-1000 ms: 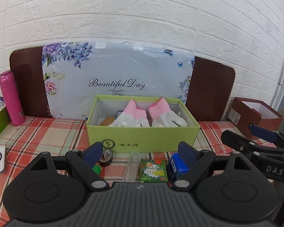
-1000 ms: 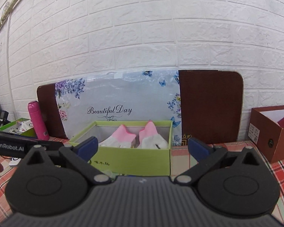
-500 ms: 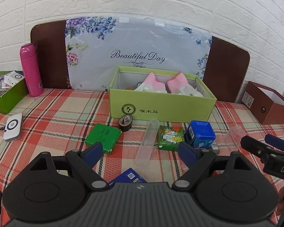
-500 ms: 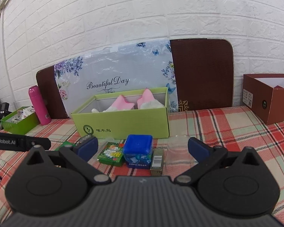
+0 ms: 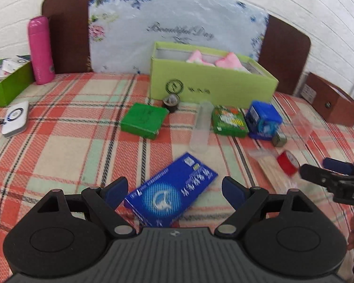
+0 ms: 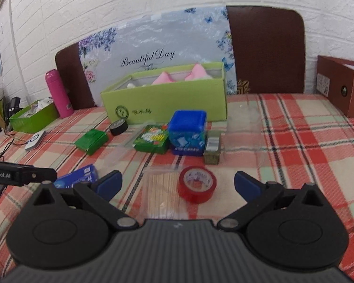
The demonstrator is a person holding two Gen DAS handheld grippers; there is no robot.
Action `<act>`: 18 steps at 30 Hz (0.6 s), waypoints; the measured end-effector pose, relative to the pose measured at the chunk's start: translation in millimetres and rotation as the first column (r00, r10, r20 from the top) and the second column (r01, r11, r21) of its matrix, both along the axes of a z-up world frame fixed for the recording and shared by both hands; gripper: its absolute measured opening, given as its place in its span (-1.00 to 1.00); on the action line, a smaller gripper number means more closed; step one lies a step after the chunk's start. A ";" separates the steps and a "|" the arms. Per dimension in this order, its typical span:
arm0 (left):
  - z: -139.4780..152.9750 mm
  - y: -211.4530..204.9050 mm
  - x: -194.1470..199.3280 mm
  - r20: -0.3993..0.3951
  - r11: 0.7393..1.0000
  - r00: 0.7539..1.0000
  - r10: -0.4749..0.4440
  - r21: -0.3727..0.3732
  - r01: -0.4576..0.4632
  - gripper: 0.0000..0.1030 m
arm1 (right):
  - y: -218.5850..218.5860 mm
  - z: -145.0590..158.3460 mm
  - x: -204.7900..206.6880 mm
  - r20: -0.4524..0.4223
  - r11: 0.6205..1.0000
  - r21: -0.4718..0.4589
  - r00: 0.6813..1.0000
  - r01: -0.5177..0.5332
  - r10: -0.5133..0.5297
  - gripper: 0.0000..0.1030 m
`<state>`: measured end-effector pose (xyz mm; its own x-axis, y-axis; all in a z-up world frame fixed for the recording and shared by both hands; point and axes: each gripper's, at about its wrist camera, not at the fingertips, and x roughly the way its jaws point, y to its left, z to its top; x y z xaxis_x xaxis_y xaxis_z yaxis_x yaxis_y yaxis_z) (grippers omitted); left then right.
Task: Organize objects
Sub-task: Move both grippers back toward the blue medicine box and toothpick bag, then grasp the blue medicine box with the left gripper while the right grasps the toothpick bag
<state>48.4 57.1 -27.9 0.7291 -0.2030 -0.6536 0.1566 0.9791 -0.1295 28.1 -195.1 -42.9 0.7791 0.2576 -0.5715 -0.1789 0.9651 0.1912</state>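
Note:
A light green open box (image 5: pixel 212 82) (image 6: pixel 167 99) holding pink and white gloves (image 5: pixel 214 60) stands at the back of the plaid table. In front of it lie a dark green box (image 5: pixel 142 120), a black tape roll (image 5: pixel 171 102), a clear tube (image 5: pixel 200 126), a green packet (image 5: pixel 229 121), a blue tub (image 5: pixel 263 119) (image 6: pixel 187 129), a red tape roll (image 6: pixel 197 184) and a bag of wooden sticks (image 6: pixel 164 193). My left gripper (image 5: pixel 174 191) is open above a flat blue box (image 5: pixel 172 193). My right gripper (image 6: pixel 177 184) is open above the sticks and red tape.
A pink bottle (image 5: pixel 40 49) and a green tray (image 5: pixel 4 82) of small items stand at the far left, with a white device (image 5: pixel 15 119) on a cable. A brown box (image 6: pixel 342 87) sits at the right. A floral board (image 5: pixel 172 23) leans on the brick wall.
Both grippers have tilted down and pulled back from the green box. The flat blue box, red tape and sticks have come into view between the open fingers.

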 end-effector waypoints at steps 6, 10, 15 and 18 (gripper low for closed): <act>-13.8 -4.4 12.9 -0.015 0.997 0.997 -0.081 0.017 0.082 0.74 | 10.1 -19.6 -5.9 -0.075 1.000 0.021 0.997 -0.023 0.024 1.00; -23.8 -4.0 30.1 -0.036 0.996 0.996 -0.081 0.042 0.083 0.74 | 7.2 -20.6 -5.1 -0.072 1.000 0.018 0.997 0.000 0.001 0.99; -37.9 -1.4 29.2 -0.074 0.998 0.996 -0.057 0.037 0.060 0.66 | 13.3 -27.1 9.4 -0.082 1.000 0.003 0.997 -0.007 0.008 0.65; -33.8 -7.1 17.2 -0.074 0.996 0.994 -0.082 0.033 0.085 0.42 | 22.6 -29.6 17.8 -0.070 1.000 -0.014 0.997 -0.020 0.019 0.35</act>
